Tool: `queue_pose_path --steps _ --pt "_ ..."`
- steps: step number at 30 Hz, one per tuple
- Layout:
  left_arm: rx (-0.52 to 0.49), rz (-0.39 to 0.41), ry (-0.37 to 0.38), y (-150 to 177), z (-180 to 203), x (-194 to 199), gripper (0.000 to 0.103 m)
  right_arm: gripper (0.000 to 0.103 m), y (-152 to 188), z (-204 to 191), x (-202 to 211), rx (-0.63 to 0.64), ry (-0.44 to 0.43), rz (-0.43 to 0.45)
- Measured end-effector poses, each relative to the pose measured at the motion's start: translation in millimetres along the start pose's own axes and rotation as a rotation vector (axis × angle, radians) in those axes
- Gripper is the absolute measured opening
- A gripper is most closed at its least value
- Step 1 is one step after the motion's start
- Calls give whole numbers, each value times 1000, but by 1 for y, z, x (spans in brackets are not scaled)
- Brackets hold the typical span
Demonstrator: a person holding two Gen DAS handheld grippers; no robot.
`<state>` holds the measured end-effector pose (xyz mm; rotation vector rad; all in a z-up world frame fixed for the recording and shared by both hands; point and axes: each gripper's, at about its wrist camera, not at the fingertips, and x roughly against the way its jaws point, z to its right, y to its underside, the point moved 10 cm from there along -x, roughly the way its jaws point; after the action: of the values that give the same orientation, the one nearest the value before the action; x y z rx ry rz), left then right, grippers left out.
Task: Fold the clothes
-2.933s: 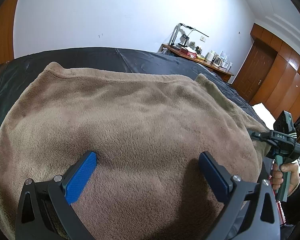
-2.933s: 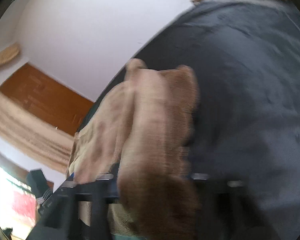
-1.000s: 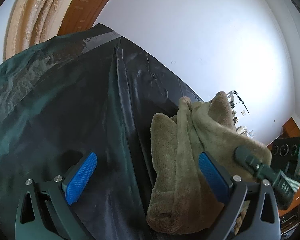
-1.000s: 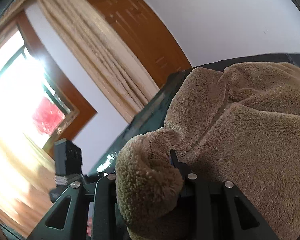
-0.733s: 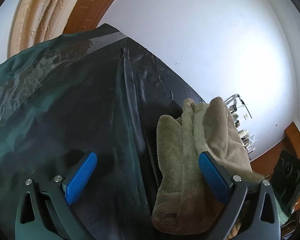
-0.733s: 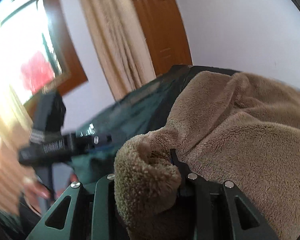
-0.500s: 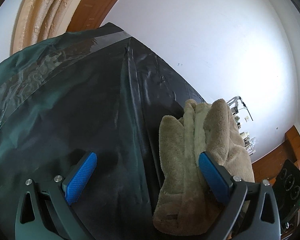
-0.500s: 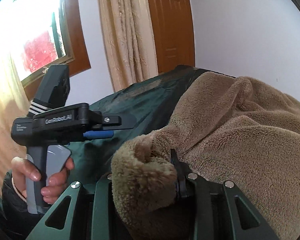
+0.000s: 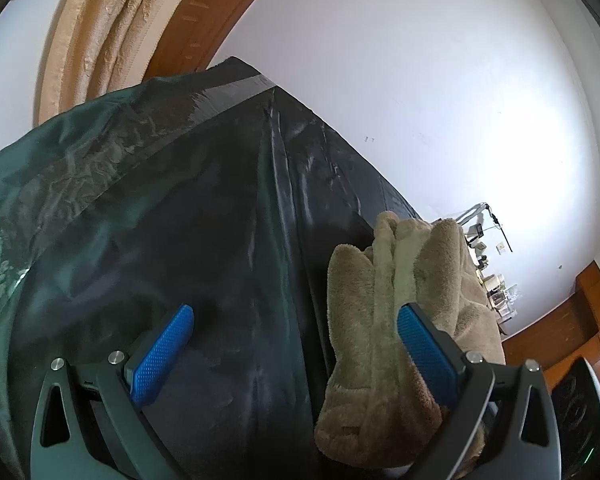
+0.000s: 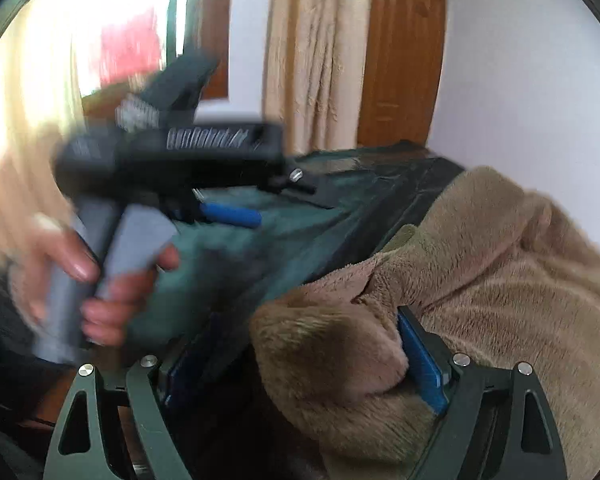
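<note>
A tan fleece garment [image 9: 364, 320] lies folded in a thick bundle on the dark bed cover [image 9: 180, 240]. My left gripper [image 9: 294, 354] is open. Its right blue pad lies against the bundle's near side and its left pad hovers over bare cover. In the right wrist view the fleece [image 10: 500, 280] fills the lower right. A rolled fold of it [image 10: 332, 360] sits between the jaws of my right gripper [image 10: 300, 368], which are opening. The fold rests against the right pad and stands apart from the left one. A hand [image 10: 100, 280] holds the left gripper [image 10: 172, 160], blurred, at the left.
The bed cover [image 10: 320, 232] reaches back to a white wall. A beige curtain [image 10: 312, 52] and a wooden door [image 10: 400, 52] stand behind the bed. A desk with small items [image 9: 492, 276] is far off at the right, next to brown cabinets [image 9: 580, 312].
The right gripper's jaws have spread apart and let go of the fleece fold they pinched. The right wrist view has rolled, and the left gripper now looms larger in it. The left view barely shifted.
</note>
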<state>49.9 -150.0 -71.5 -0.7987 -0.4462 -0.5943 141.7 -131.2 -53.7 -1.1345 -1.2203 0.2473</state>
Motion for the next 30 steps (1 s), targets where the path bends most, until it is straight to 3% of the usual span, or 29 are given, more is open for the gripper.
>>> queue_pose_path --steps 3,5,7,12,16,24,30 --pt "-4 2 -3 0 3 5 102 89 -6 6 38 -187 -235 86" --pt "-20 3 1 0 11 9 102 89 -7 16 64 -259 -299 142" --pt "-46 5 14 1 23 13 102 89 -4 28 81 -281 -275 179" --pt "-178 -16 83 14 75 19 102 89 17 57 110 -275 -119 214" --pt "-258 -86 133 37 110 14 102 89 32 73 123 -323 -86 248" --pt "-189 -103 85 43 99 25 102 89 38 73 131 -296 -75 301" --pt "-131 -212 203 72 117 24 102 89 45 78 135 -306 -133 335"
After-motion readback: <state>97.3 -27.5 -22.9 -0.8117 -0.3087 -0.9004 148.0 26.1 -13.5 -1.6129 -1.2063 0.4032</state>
